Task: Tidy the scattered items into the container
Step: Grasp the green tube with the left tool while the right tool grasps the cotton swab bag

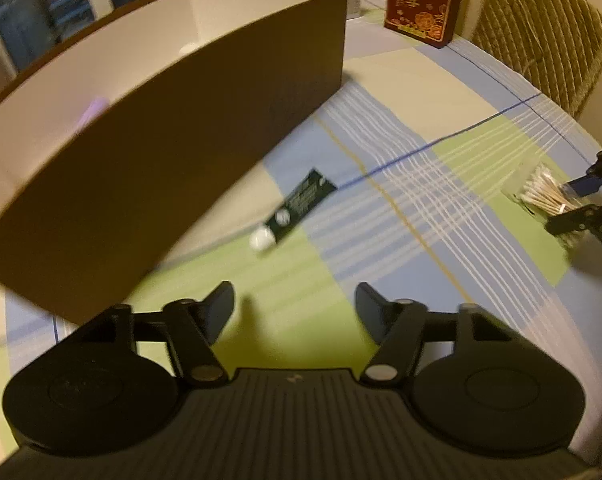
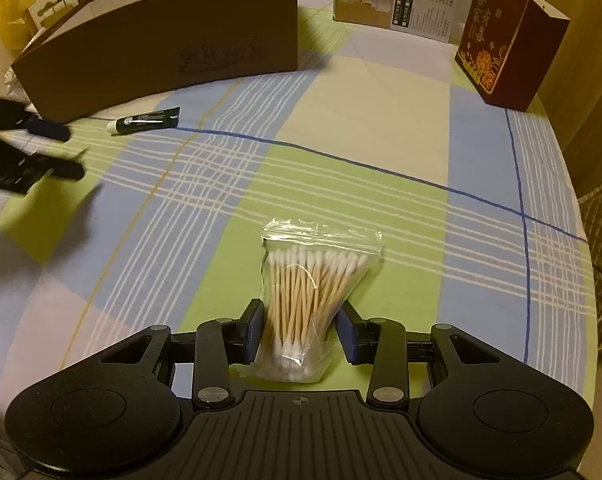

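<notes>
Your right gripper [image 2: 299, 334] has its fingers open around the bag of cotton swabs [image 2: 313, 300], well away from the brown box [image 2: 161, 40]. The bag is light, soft and slippery, so squeeze the sticks' middle. Your left gripper [image 1: 295, 304] is open and empty.

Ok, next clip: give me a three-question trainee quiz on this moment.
1. True or false: the bag of cotton swabs lies between the right claw's fingers.
2. What lies beside the brown box: A a spoon, B a dark tube, C a cup?
3. Fill in: the left claw is ____ and holds nothing.

Key: 1 true; 2 B; 3 open.
</notes>
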`<control>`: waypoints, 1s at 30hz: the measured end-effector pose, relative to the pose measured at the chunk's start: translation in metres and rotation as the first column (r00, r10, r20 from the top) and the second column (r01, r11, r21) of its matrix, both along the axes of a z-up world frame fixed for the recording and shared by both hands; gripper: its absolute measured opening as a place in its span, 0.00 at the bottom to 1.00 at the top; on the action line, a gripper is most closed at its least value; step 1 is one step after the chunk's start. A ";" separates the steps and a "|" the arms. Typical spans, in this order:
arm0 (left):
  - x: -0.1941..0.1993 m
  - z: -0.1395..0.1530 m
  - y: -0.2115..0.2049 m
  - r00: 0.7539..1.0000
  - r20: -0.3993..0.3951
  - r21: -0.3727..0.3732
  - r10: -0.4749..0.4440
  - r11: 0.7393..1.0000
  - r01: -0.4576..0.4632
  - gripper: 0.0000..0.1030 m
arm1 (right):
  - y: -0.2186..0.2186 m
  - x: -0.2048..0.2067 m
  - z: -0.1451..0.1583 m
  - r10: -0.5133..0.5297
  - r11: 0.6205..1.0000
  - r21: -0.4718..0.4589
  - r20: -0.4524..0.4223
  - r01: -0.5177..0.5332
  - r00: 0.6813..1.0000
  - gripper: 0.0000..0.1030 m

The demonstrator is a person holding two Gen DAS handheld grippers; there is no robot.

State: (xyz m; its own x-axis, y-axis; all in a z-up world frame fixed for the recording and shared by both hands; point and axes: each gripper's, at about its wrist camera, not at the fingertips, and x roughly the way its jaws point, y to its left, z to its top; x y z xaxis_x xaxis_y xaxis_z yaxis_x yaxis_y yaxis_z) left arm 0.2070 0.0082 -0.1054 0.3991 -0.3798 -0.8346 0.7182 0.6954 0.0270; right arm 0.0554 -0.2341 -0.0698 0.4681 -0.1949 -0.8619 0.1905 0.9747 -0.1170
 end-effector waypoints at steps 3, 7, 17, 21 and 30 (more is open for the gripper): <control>0.014 0.000 -0.011 0.999 0.018 -0.008 -0.033 0.999 0.033 0.55 | -0.001 -0.002 0.001 -0.007 1.000 -0.009 0.006 0.008 1.000 0.41; 0.031 -0.004 -0.028 0.997 0.020 0.001 -0.075 0.997 0.075 0.43 | 0.002 -0.002 0.000 -0.008 1.000 -0.013 0.013 0.008 1.000 0.41; 0.049 -0.018 -0.030 0.994 -0.097 -0.011 -0.052 0.999 0.051 0.12 | 0.007 0.000 -0.003 -0.011 1.000 -0.018 0.020 0.011 1.000 0.41; 0.034 -0.015 -0.017 0.990 -0.139 -0.010 -0.024 1.000 0.023 0.12 | 0.005 0.000 -0.002 -0.002 1.000 -0.018 0.017 0.002 1.000 0.41; 0.019 -0.009 0.002 0.977 -0.196 0.003 0.079 0.997 -0.080 0.34 | 0.005 0.000 -0.002 0.005 1.000 -0.020 0.026 -0.004 1.000 0.41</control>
